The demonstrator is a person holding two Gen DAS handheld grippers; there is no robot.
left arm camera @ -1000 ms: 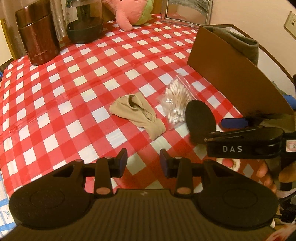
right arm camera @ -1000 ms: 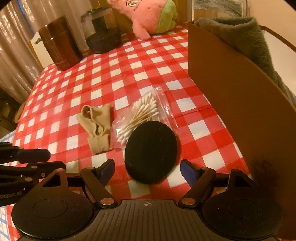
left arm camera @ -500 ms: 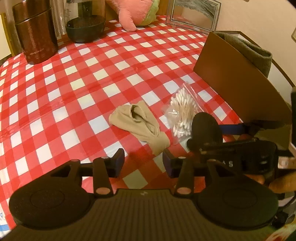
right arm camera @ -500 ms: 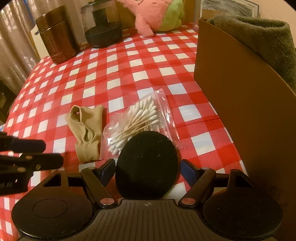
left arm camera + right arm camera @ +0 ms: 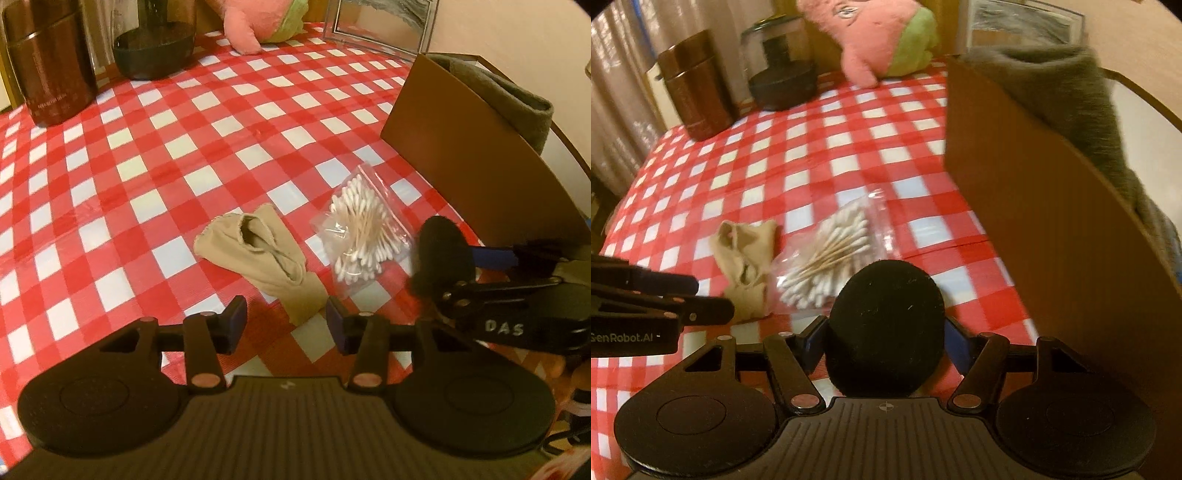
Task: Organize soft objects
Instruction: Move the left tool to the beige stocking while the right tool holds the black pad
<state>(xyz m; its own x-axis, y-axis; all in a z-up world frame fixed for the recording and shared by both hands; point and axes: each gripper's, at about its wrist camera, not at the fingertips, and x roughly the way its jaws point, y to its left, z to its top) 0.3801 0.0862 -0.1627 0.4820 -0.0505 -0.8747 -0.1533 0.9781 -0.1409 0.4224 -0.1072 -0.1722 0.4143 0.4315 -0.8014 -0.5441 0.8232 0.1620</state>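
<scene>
- My right gripper (image 5: 885, 341) has the black pad (image 5: 885, 332) between its jaws; the jaws have just been closing and now both blue fingers (image 5: 815, 341) touch the edges of the pad, so I hold it
- In the left view the pad (image 5: 443, 254) is seen from its side, lifted at the right, near the bag of swabs (image 5: 364, 229)
- My left gripper (image 5: 287, 323) has its jaws apart, they have just been opening, and nothing is pressed between them
- The near end of the beige sock (image 5: 266, 258) lies on the cloth just in front of the gap of my left jaws; if the fingers touch it I cannot tell
- The sock lies flat on the red checked cloth (image 5: 147, 155), just beside the bag, at its left
- The brown box (image 5: 1052, 221) stands at the right side of the table, with a grey towel (image 5: 1082, 96) hanging over its top edge
- At the far end of the table I see a pink plush (image 5: 882, 37), a dark jar (image 5: 153, 48) and a brown canister (image 5: 48, 70)
- My left gripper shows in the right view (image 5: 646, 299) at the left edge, low over the cloth, near the sock (image 5: 746, 258)
</scene>
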